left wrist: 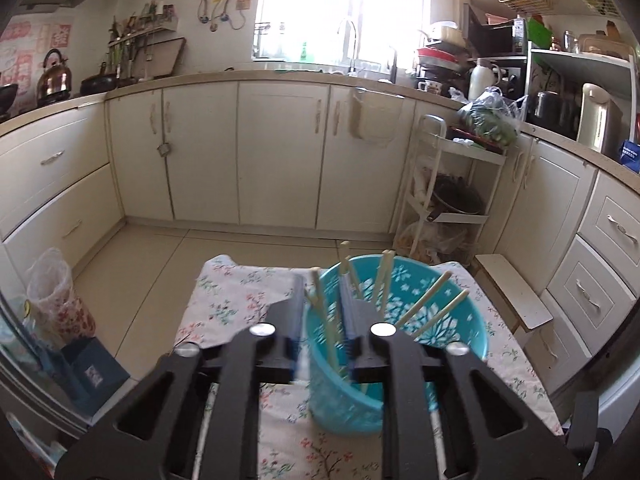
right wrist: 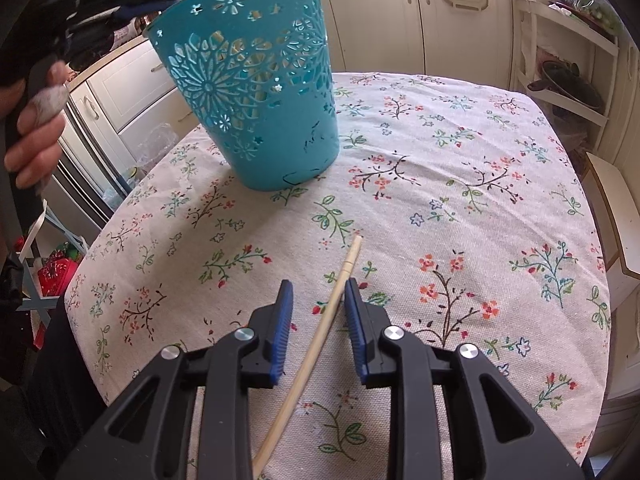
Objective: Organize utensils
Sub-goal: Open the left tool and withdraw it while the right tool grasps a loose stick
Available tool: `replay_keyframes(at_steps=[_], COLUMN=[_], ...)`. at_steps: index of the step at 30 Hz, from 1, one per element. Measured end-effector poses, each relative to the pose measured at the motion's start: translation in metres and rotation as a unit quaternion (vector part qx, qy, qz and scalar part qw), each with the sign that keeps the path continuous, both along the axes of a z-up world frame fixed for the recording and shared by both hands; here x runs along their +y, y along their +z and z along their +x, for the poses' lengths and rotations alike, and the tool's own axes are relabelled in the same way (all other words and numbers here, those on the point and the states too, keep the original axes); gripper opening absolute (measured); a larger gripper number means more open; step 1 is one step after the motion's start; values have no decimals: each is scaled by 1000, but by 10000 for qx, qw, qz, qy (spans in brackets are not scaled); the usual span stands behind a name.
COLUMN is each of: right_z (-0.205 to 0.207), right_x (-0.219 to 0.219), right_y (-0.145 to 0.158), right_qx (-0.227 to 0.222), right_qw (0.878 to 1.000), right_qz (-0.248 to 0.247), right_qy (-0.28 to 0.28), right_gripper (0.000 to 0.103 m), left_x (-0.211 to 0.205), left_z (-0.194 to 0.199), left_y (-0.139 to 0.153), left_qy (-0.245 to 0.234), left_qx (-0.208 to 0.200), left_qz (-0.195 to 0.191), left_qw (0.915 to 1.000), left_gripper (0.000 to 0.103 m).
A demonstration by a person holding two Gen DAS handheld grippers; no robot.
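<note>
Left gripper (left wrist: 323, 312) hangs over the teal basket (left wrist: 460, 344), jaws parted, a chopstick (left wrist: 326, 328) standing loose between the pads and dropping into the basket; nothing clamped. Only this view shows the basket's inside: several pale wooden chopsticks (left wrist: 424, 304) leaning on the rim. Right wrist view alone shows the basket's outer wall (right wrist: 256, 92), plastic with cut-out flower lacework, a hand (right wrist: 36, 128) on the left gripper's handle, and a single chopstick (right wrist: 320, 328) flat on the table. Right gripper (right wrist: 316, 304) straddles that stick, jaws apart; the right pad looks just beside it, contact unclear. Tablecloth (right wrist: 460, 184) is coarse woven, floral print. Kitchen: cream cabinets (left wrist: 280, 152), tiled floor, bright window (left wrist: 340, 8), white rack (left wrist: 444, 192).
</note>
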State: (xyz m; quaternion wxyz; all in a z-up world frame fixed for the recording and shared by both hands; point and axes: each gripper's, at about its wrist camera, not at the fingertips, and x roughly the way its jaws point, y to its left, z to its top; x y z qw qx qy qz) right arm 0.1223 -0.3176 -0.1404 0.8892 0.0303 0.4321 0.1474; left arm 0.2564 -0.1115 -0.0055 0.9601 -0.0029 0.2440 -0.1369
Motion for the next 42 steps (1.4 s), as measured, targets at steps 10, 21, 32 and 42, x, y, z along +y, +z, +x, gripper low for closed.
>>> replay_keyframes(at_steps=[10,21,32,42], right_z=[-1,-3,-3,1], right_x=[12,24,33,33], right_y=[0,1,0,2], right_qx=[-46,-74,81,198], right_qw=[9995,9972,9962,9950], right_qz=[-318,-745,-871,-981], right_qy=[-9,55,-23,-66], right_gripper=[29,15,20,12], left_x=[67,85,89,87], left_z=[-48,-71,-71,-69], left_y=[-56,-105,-111,-108], left_qy=[593,581,672,695], left_qx=[598,1136,1208,1116], left_qz=[-195,-152,-280,-131], left_qw=[9963,9917,9900,9912], left_gripper=[69,70,74,79])
